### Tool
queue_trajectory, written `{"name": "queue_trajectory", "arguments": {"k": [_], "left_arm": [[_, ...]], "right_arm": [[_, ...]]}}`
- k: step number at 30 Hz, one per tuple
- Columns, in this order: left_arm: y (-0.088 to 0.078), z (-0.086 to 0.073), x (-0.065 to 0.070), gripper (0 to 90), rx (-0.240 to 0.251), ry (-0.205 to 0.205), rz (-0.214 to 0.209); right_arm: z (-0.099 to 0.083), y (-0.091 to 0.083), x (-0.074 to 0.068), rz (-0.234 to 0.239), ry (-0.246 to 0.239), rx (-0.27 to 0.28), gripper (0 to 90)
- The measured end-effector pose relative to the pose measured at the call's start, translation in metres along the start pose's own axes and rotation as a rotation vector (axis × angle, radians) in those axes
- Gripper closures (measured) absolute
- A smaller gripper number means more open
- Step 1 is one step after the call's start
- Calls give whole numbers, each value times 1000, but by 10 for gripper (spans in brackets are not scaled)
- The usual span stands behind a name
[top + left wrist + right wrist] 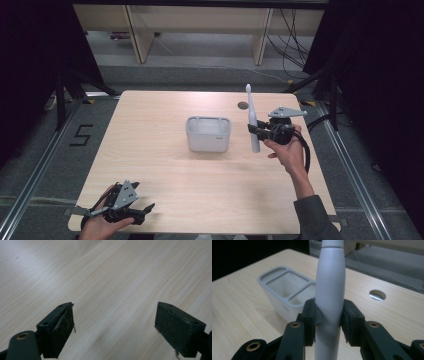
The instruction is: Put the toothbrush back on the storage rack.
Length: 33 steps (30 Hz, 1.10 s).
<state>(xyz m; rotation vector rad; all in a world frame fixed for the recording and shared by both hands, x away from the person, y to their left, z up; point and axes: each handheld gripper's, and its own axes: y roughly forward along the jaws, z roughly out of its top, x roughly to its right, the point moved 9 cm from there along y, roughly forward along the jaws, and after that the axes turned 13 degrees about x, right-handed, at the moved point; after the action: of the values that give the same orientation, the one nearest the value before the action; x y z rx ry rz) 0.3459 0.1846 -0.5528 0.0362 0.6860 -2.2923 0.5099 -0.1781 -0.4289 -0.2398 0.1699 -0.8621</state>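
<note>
My right claw (256, 131) is clenched on a white wand (252, 120), jaws pressing its thick lower body from both sides; in the right gripper view the wand (329, 302) runs straight up between them and out the top of frame. From above, the wand stands nearly upright, thin tip toward the far edge, thick end low over the table (165, 200). My right hand (289, 150) holds the claw over the right half of the table, with bare wood between it and the right edge.

Just left of the wand sits a grey bin (208, 133), near the table's middle, apart from the claw. Its top is open, split into one large compartment and narrower ones along the rim (287, 283). Beyond the wand, near the far edge, is a round hole (243, 105) in the tabletop.

My left claw (145, 210) rests at the near left corner, close to the front edge, jaws released and spread wide over bare wood (115, 315). Open wood lies between it and the bin.
</note>
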Motion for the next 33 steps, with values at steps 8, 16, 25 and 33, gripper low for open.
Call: {"name": "queue_trajectory", "arguments": {"k": [8, 16, 25, 33], "left_arm": [[0, 0, 0, 151, 0, -5, -1], [0, 0, 0, 151, 5, -2, 2], [1, 1, -1, 151, 10, -3, 15], [0, 0, 0, 151, 5, -11, 4]], "right_arm": [[16, 12, -9, 7, 30, 73, 666], [32, 20, -19, 11, 60, 127, 666], [54, 32, -29, 34, 68, 180, 666], [63, 54, -34, 42, 69, 195, 666]]}}
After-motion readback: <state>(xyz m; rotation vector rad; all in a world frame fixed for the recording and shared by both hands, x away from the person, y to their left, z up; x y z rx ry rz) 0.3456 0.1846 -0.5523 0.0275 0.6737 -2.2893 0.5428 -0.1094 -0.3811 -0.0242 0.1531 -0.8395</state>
